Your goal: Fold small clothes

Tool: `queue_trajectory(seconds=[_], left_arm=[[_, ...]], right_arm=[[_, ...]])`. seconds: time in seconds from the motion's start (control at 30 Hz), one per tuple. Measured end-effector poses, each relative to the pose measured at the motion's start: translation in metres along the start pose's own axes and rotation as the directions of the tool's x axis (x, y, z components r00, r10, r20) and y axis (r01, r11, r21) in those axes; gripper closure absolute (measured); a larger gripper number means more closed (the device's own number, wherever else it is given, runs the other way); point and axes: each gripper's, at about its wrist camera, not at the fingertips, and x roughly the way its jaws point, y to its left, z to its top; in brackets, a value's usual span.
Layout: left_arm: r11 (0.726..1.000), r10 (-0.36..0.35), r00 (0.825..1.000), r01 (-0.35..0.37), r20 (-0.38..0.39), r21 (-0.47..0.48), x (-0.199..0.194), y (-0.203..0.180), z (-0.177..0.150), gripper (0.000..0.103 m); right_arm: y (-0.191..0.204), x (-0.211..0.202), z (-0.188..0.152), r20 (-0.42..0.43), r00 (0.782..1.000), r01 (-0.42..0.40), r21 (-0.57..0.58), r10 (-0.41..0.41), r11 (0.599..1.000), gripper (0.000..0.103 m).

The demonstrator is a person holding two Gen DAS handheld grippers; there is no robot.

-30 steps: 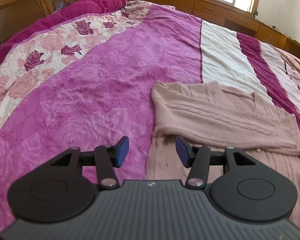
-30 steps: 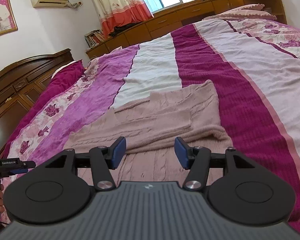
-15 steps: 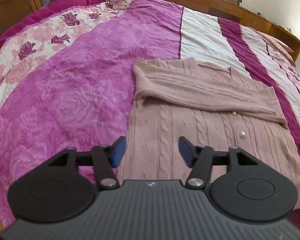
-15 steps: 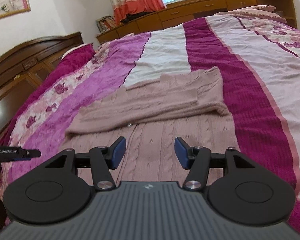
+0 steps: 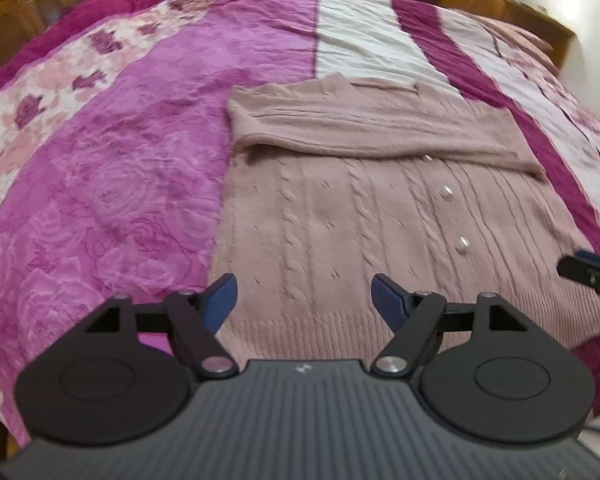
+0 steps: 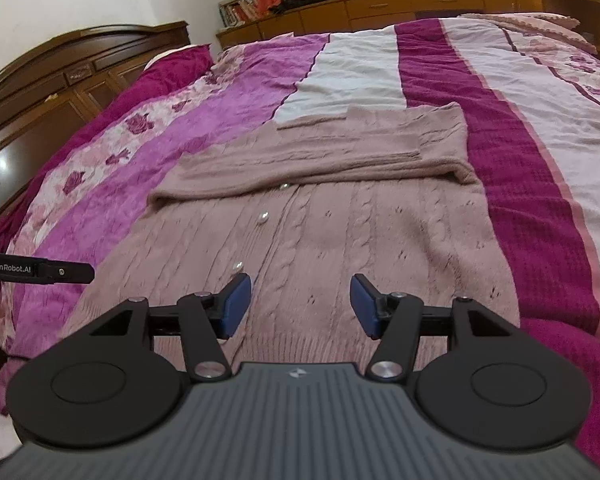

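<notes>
Currently, the dusty-pink cable-knit buttoned cardigan [image 5: 340,216] lies flat on the bed's magenta-and-white striped floral quilt [image 5: 112,184], both sleeves already folded across its chest toward 12 o'clock and its ribbed hem [image 5: 324,332] nearest you. Your left gripper [image 5: 303,300] hangs over the hem's left half with its fingers spread, having just been opening, nothing between them. Your right gripper [image 6: 300,304] sits over the hem's right half, fingers likewise parted and empty. Risks: the pearl buttons [image 6: 263,218] lie just at 11 o'clock of the right fingers and could snag. Pinching the soft quilt along with the hem would drag the bedding. Uneven lifts would skew the fold and spill the sleeves.
</notes>
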Motion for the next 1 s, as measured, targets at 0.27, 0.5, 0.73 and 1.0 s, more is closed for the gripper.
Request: queue_trajectory(seconds=[0.27, 0.5, 0.73, 1.0], left_arm=[[0.995, -0.008, 1.0, 0.01, -0.022, 0.098, -0.005, -0.023, -0.016, 0.028], [0.994, -0.008, 0.999, 0.013, -0.042, 0.107, -0.001, -0.027, -0.022, 0.028], [0.995, 0.004, 0.997, 0.004, -0.073, 0.099, 0.01, -0.023, -0.025, 0.028], [0.994, 0.002, 0.997, 0.007, -0.082, 0.111, 0.015, -0.025, -0.026, 0.028]], right_arm=[[0.014, -0.005, -0.006, -0.012, 1.0, 0.021, -0.096, -0.022, 0.995, 0.029], [0.035, 0.013, -0.016, -0.13, 0.991, -0.005, -0.245, -0.028, 0.969, 0.026], [0.063, 0.039, -0.033, -0.236, 0.968, -0.02, -0.409, -0.085, 0.912, 0.026], [0.097, 0.071, -0.062, -0.261, 0.931, 0.02, -0.661, -0.254, 0.75, 0.025]])
